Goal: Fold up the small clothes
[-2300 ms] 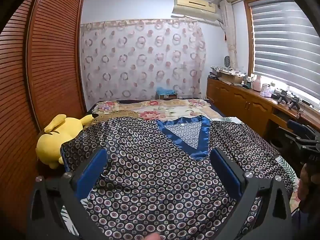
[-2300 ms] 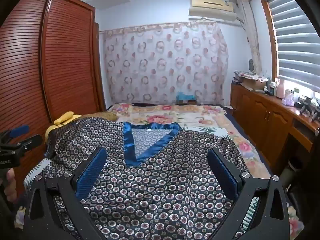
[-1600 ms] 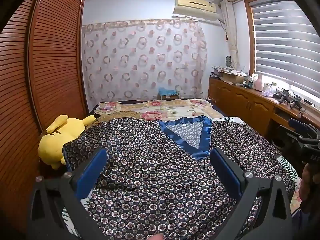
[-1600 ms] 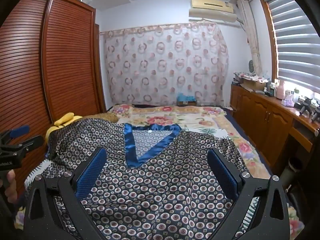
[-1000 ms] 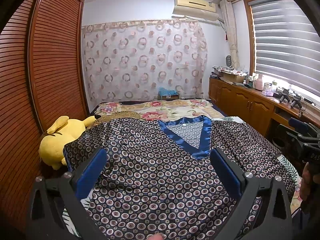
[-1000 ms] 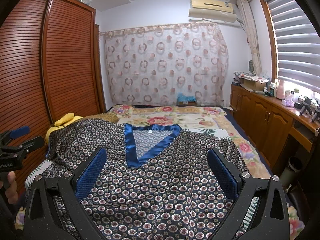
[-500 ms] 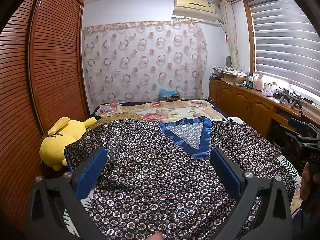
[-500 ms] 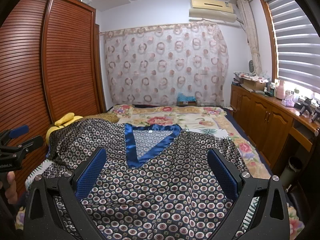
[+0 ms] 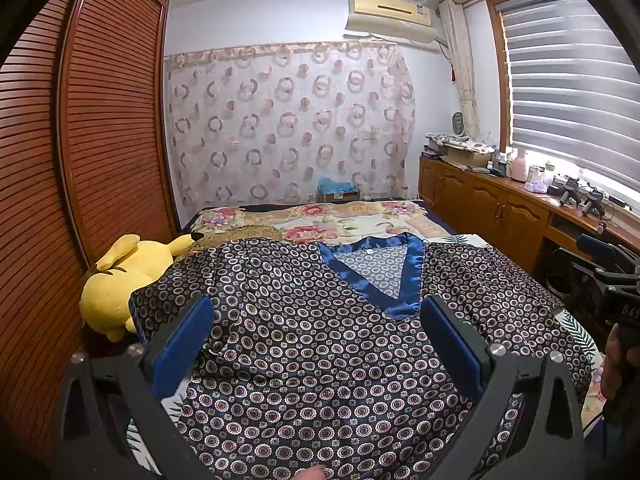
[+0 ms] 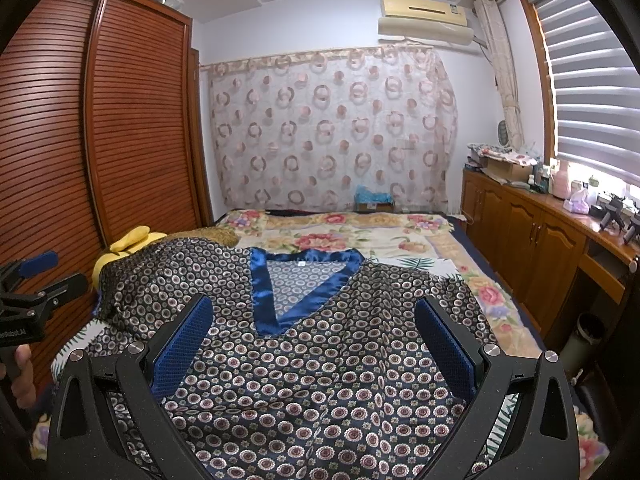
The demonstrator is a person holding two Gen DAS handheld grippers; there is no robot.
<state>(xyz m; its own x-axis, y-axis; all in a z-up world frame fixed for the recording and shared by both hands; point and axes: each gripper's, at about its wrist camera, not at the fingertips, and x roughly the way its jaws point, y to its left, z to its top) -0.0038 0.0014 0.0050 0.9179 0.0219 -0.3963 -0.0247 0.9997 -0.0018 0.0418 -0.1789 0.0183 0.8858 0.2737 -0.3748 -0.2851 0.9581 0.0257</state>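
Observation:
A dark satin top point(image 9: 304, 344) with a circle print and a blue V-neck trim point(image 9: 404, 280) lies spread flat on the bed, front up, collar away from me. It also shows in the right wrist view point(image 10: 320, 368), with its collar point(image 10: 264, 292). My left gripper point(image 9: 316, 340) is open and empty, held above the lower part of the top. My right gripper point(image 10: 312, 336) is open and empty too, above the same area. The left gripper shows at the left edge of the right wrist view point(image 10: 28, 300), and the right gripper at the right edge of the left wrist view point(image 9: 612, 276).
A yellow plush toy point(image 9: 120, 276) lies by the top's left sleeve, against the slatted wardrobe point(image 9: 80, 140). A floral bedspread point(image 9: 320, 220) covers the bed beyond the collar. A wooden cabinet point(image 9: 500, 208) with clutter runs along the right wall under the window.
Both grippers have stayed open and nearly still. The left wrist view has drifted very slightly; the top has not moved.

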